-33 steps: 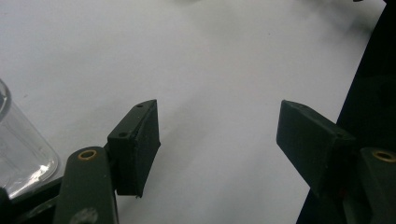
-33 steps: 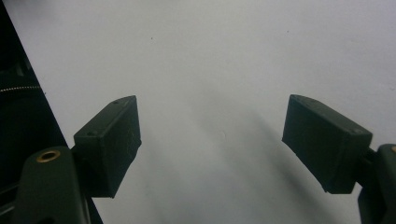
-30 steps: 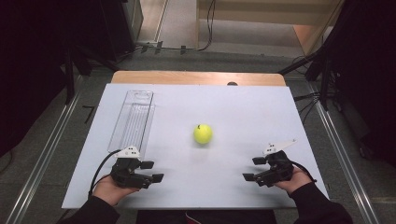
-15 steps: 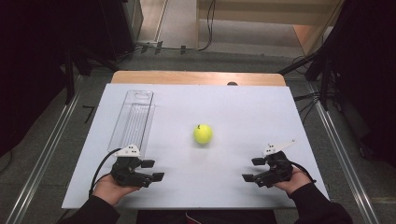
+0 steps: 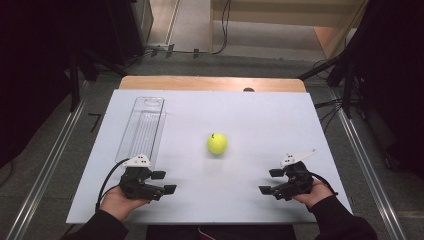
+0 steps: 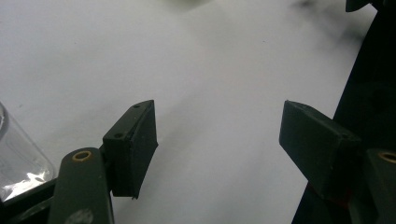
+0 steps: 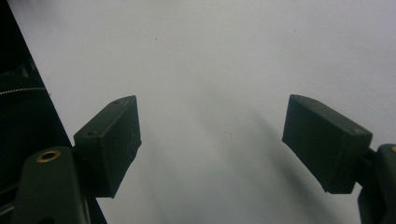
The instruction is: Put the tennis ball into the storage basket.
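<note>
Overhead, a white board (image 5: 260,130) covered nearly all of a wooden table (image 5: 210,83), whose bare edge showed only along the far side. Grey floor surrounded it, with metal rails (image 5: 45,170) running down both flanks, dark curtains to either side and loose cables (image 5: 200,50) trailing across the floor beyond the far edge. A clear plastic tray (image 5: 143,129) lay on the left part of the board, its long axis running from the near side toward the far side, slightly slanted; one rounded corner of it (image 6: 18,158) appeared at the left of the left gripper view. A yellow-green apple (image 5: 217,143) sat upright near the middle of the board, its dark stem pointing up and a little away from the person, with open white surface all around it and nothing between it and either tool. The left gripper (image 5: 162,182) rested low near the front edge, just in front of the tray's near end, held in the left hand (image 5: 120,201), its jaws spread wide over bare board. The right gripper (image 5: 270,181) sat near the front right, held in the right hand (image 5: 315,192), jaws likewise wide apart and holding nothing. Both pointed inward, toward each other, well apart from the apple.
</note>
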Action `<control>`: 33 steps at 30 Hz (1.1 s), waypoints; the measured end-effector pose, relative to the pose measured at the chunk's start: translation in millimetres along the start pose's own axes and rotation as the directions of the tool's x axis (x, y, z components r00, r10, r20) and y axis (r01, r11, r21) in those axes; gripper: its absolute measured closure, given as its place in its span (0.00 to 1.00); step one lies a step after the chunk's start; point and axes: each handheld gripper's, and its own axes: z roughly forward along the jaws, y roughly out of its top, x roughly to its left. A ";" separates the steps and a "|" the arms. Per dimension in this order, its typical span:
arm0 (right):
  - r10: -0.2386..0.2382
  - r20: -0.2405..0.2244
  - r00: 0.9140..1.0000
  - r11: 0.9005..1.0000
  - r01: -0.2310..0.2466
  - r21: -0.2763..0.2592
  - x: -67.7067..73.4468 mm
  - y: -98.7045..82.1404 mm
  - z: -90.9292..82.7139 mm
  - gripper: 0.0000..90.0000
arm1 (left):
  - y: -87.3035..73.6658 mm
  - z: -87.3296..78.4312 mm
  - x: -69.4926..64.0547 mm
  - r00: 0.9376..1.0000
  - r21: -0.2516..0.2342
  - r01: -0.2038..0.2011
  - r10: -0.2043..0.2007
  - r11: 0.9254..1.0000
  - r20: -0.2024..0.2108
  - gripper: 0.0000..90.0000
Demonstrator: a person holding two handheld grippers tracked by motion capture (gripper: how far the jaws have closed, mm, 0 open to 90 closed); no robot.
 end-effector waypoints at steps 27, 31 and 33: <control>0.003 0.004 1.000 1.000 -0.003 0.000 -1.0 0.1 0.1 0.19 | 1.6 0.3 -0.2 1.000 0.013 0.010 -0.010 1.000 -0.008 0.32; 0.006 0.006 1.000 1.000 -0.006 0.003 -0.9 0.0 0.1 0.19 | 2.3 0.2 -0.5 1.000 0.017 0.015 -0.014 1.000 -0.010 0.32; 0.006 0.006 1.000 1.000 -0.006 0.003 -1.0 0.0 0.1 0.19 | 2.7 0.4 -0.9 1.000 0.015 0.015 -0.015 1.000 -0.007 0.32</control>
